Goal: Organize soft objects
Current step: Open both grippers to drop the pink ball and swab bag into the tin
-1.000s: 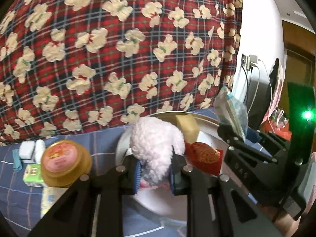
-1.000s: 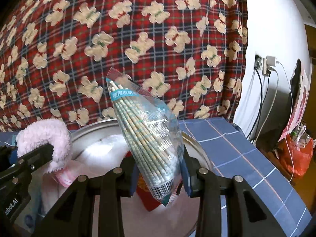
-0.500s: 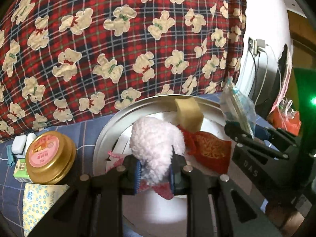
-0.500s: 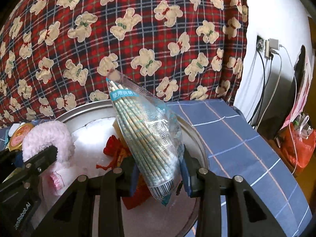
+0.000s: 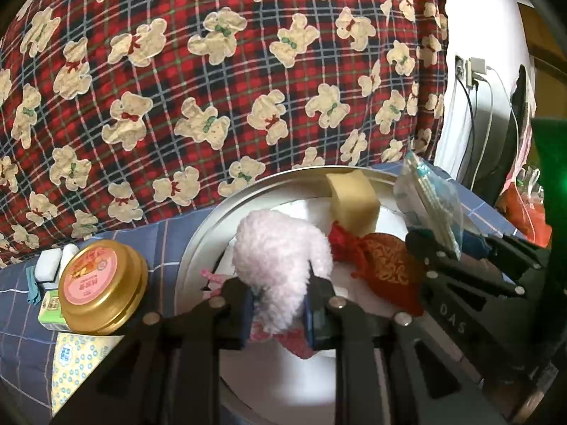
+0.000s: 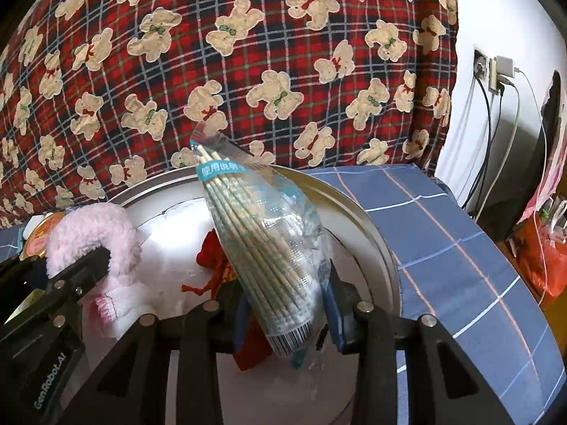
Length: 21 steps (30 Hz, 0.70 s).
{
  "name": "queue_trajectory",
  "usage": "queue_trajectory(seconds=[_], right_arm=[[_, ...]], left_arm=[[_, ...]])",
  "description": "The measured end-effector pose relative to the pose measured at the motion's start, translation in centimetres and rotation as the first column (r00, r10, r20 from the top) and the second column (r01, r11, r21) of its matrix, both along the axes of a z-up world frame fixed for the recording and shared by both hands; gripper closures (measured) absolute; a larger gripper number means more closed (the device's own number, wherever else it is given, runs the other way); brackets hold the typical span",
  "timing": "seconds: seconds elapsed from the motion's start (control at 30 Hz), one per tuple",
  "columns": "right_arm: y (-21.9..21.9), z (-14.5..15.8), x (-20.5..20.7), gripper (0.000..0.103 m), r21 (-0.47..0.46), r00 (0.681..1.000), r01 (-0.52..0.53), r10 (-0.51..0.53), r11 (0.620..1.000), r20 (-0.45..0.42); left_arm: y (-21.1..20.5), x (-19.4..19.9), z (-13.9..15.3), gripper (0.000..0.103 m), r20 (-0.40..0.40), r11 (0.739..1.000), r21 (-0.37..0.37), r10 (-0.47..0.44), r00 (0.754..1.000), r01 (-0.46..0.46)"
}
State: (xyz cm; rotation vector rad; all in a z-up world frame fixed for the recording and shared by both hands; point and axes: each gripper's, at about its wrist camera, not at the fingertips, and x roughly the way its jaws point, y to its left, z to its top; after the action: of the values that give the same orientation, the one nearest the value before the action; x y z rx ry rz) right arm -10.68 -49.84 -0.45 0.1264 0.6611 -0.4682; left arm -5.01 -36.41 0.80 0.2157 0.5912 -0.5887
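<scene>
My left gripper [image 5: 280, 313] is shut on a fluffy pink plush piece [image 5: 281, 258] and holds it over the round metal tray [image 5: 209, 226]. My right gripper [image 6: 288, 313] is shut on a clear plastic bag of thin sticks [image 6: 262, 241], held upright over the same tray [image 6: 372, 233]. In the tray lie a red and gold drawstring pouch [image 5: 384, 265] and a tan sponge block [image 5: 352, 200]. The plush [image 6: 94, 237] and the left gripper show at the left of the right wrist view. The bag [image 5: 428, 202] and the right gripper show at the right of the left wrist view.
A gold round tin [image 5: 99, 287], small white items [image 5: 53, 262], a green carton [image 5: 53, 313] and a patterned packet [image 5: 76, 364] lie left of the tray on the blue checked cloth [image 6: 460, 255]. A red plaid bear-print quilt [image 5: 212, 81] rises behind. Cables and a wall socket [image 6: 496, 71] are at right.
Both grippers have risen and drawn back from the quilt, each keeping its hold. More of the tray, pouch and sponge shows now.
</scene>
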Motion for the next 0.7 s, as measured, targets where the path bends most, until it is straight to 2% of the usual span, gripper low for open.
queue_trajectory(seconds=[0.2, 0.27, 0.33, 0.43, 0.5, 0.6, 0.63, 0.7], right_arm=[[0.1, -0.2, 0.2, 0.062, 0.009, 1.000, -0.012, 0.012, 1.000, -0.011], [0.1, -0.2, 0.3, 0.061, 0.014, 1.000, -0.010, 0.010, 1.000, -0.014], [-0.1, 0.0, 0.2, 0.057, 0.050, 1.000, -0.012, 0.012, 0.999, 0.000], [-0.5, 0.6, -0.2, 0.048, 0.111, 0.998, -0.029, 0.023, 0.993, 0.052], [-0.3, 1.2, -0.7, 0.045, 0.123, 0.994, -0.047, 0.035, 0.991, 0.104], [0.3, 2.6, -1.8, 0.034, 0.133, 0.968, -0.119, 0.085, 0.984, 0.234], [0.5, 2.9, -2.3, 0.028, 0.132, 0.957, -0.139, 0.099, 0.982, 0.274], [0.8, 3.3, -2.8, 0.024, 0.129, 0.937, -0.168, 0.118, 0.977, 0.328]], left_arm=[[-0.3, -0.1, -0.1, 0.082, 0.006, 1.000, 0.016, 0.009, 1.000, -0.009], [-0.1, -0.1, 0.0, 0.068, 0.006, 1.000, 0.008, 0.016, 1.000, -0.016], [0.3, -0.1, 0.2, 0.030, -0.001, 0.999, -0.010, 0.040, 0.999, -0.040], [1.3, -0.1, 1.1, 0.010, 0.019, 0.995, -0.051, 0.081, 0.997, -0.080], [2.0, -0.3, 1.8, 0.000, 0.048, 0.992, -0.063, 0.110, 0.993, -0.107], [3.6, -0.8, 3.1, 0.000, 0.086, 0.985, -0.112, 0.141, 0.986, -0.131], [4.2, -0.9, 3.4, 0.000, 0.085, 0.983, -0.127, 0.142, 0.986, -0.131], [5.2, -0.8, 4.1, 0.000, 0.072, 0.979, -0.147, 0.154, 0.985, -0.142]])
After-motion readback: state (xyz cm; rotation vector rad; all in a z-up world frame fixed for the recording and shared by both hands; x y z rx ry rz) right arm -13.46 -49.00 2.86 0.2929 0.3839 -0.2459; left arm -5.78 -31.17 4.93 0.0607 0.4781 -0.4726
